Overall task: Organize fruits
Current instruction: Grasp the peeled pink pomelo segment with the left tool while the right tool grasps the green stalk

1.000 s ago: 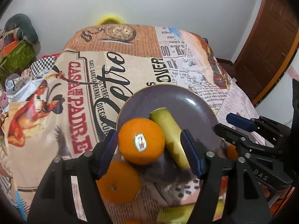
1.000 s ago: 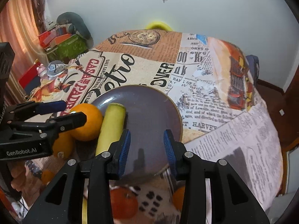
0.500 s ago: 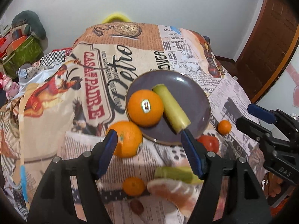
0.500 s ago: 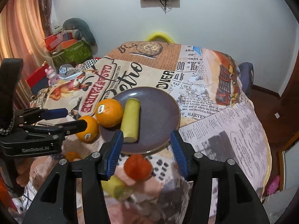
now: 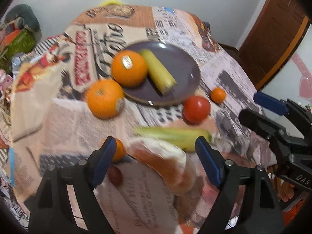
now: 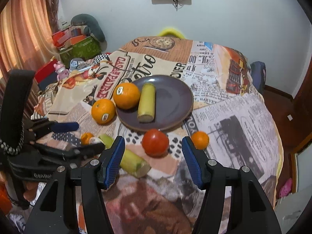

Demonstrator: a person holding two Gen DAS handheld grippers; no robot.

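A purple plate [image 6: 171,97] [image 5: 185,66] holds a stickered orange [image 6: 126,95] [image 5: 129,68] and a yellow-green stalk piece [image 6: 146,102] [image 5: 158,72]. A second orange [image 6: 103,111] [image 5: 104,98] touches the plate's left rim. In front of the plate lie a tomato [image 6: 155,142] [image 5: 196,108], two small mandarins [image 6: 199,140] [image 6: 86,138] and another yellow-green piece [image 6: 132,161] [image 5: 173,135]. My left gripper [image 5: 155,152] hangs over the near cloth, its jaws opening, gripping nothing. My right gripper [image 6: 154,148] is short of the tomato, its jaws opening, with nothing in them.
A printed cloth [image 6: 234,117] covers the whole table and drops off at the right edge. A blurred pale peach bulge [image 5: 165,161] and a small dark red thing [image 5: 115,175] lie near my left fingers. Boxes and toys [image 6: 76,44] crowd the far left. A wooden door [image 5: 273,39] stands at right.
Both grippers have pulled back from the plate toward the near edge. The stickered orange that stood between the left jaws stays on the plate. Both pairs of jaws have widened.
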